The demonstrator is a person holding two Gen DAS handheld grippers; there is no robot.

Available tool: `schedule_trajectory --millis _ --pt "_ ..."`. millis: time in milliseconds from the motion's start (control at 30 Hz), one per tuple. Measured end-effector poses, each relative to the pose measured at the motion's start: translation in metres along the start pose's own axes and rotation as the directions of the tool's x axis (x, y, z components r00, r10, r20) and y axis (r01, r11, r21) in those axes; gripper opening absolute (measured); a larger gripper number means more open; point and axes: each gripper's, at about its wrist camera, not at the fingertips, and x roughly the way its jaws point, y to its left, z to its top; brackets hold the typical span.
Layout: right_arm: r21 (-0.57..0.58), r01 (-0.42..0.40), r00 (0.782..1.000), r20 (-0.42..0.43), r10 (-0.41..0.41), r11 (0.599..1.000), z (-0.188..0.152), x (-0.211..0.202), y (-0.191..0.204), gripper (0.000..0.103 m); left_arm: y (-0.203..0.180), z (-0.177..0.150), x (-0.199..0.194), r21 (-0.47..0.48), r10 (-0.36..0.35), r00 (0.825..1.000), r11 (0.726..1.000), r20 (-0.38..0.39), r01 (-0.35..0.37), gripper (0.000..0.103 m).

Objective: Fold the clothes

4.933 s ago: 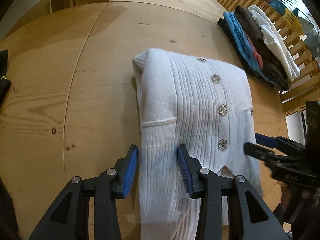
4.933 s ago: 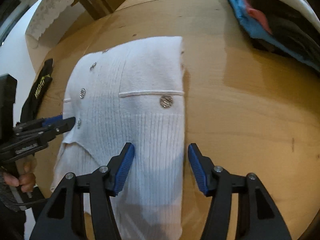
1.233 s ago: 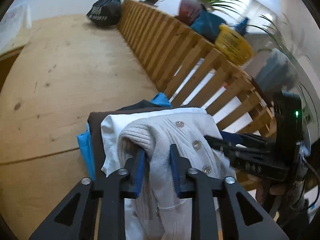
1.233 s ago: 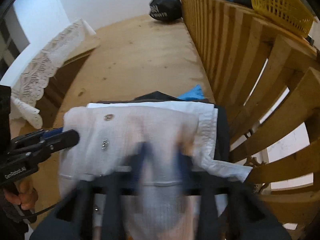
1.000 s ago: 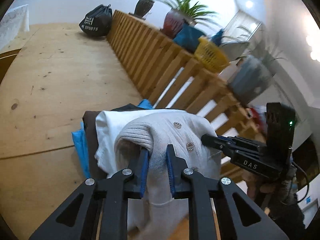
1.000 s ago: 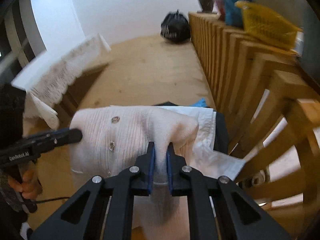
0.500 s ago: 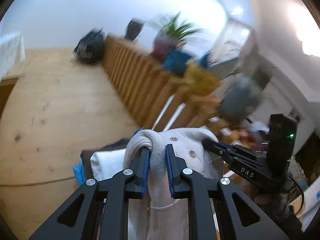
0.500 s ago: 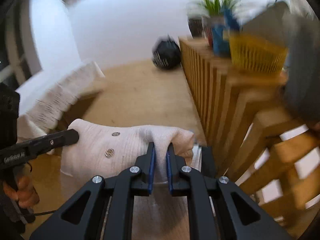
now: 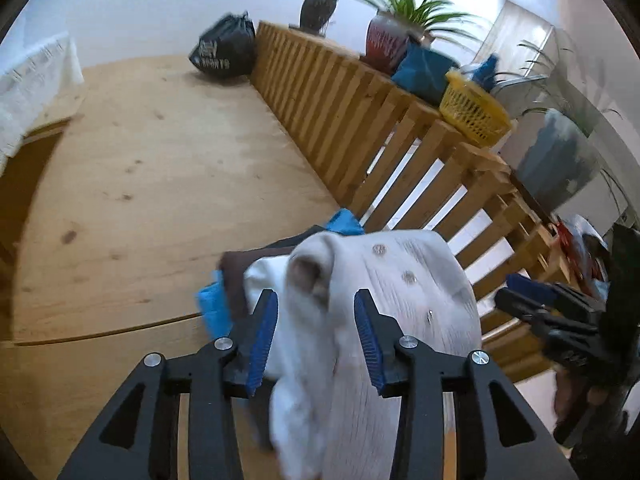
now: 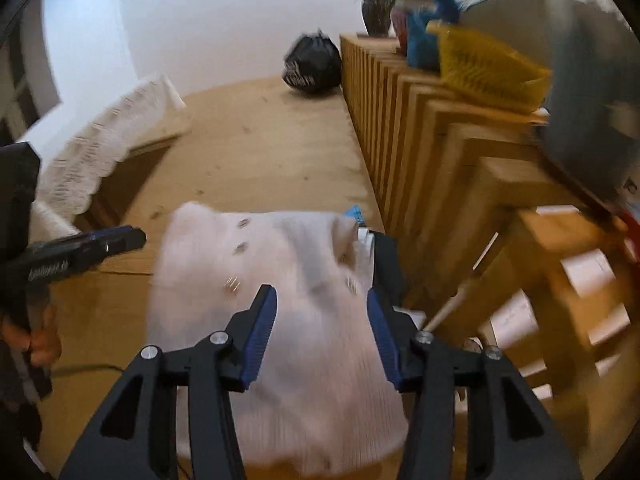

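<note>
Cardigan: one folded white ribbed cardigan [image 9: 384,280] lies on top of the stack of folded clothes [image 9: 236,280], ahead of and between both pairs of jaws, at the table [image 9: 120,200] edge beside the slatted wooden rail [image 9: 360,112].
Long axis: runs from the jaws away toward the far end of the table; the folded edge points away and the button row follows that line.
Left gripper [image 9: 316,336]: jaws released and just opened; the cardigan's left edge sits between the blue pads [image 9: 262,336], apparently not pinched.
Right gripper [image 10: 320,332]: jaws released and just opened, spread over the cardigan's right side; motion blur hides whether the pads brush the cloth.
Counts: two grippers; three buttons [image 9: 409,277] plain in the left view; one black bag [image 9: 226,54]; one yellow basket [image 9: 474,108].
Left view only: brown, white and blue layers under the cardigan; the right gripper off to the right.
Right view only: lace cloth [image 10: 100,148] to the left, a hand [image 10: 42,340] gripping the left gripper's handle, a fourth button near the right jaw.
</note>
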Motion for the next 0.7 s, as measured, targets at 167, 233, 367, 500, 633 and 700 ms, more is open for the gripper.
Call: schedule_trajectory --millis 167,233,367,500,633,700 --pt "-0.013 0.026 0.998 -0.059 -0.026 1.0 -0.062 -0.012 -0.005 0.047 -0.004 -0.047 -0.027 -0.021 -0.039 0.999 0.999 -0.02 0.038 0.042" --pt "0.012 0.033 0.997 -0.075 -0.032 0.999 -0.068 -0.003 -0.008 0.047 -0.007 -0.053 -0.021 -0.025 -0.044 0.998 0.999 -0.041 0.043 0.042" --pt "0.096 -0.009 1.0 -0.017 0.011 0.995 -0.036 0.008 -0.015 0.052 -0.017 -0.04 -0.007 -0.015 0.005 1.0 1.0 -0.022 -0.005 0.042" --pt "0.125 -0.037 0.999 0.003 0.037 0.991 0.027 0.042 -0.011 0.059 -0.018 0.0 0.015 -0.053 0.054 0.998 0.997 0.012 -0.053 0.059" --pt "0.109 0.024 0.996 -0.085 -0.015 0.994 0.065 0.092 -0.005 0.059 -0.018 0.029 0.052 -0.044 0.118 0.992 0.992 -0.035 -0.12 0.059" --pt "0.09 0.062 0.991 -0.124 -0.051 0.994 0.073 0.113 -0.004 0.059 -0.018 0.032 0.073 -0.01 0.144 0.986 0.989 -0.079 -0.145 0.061"
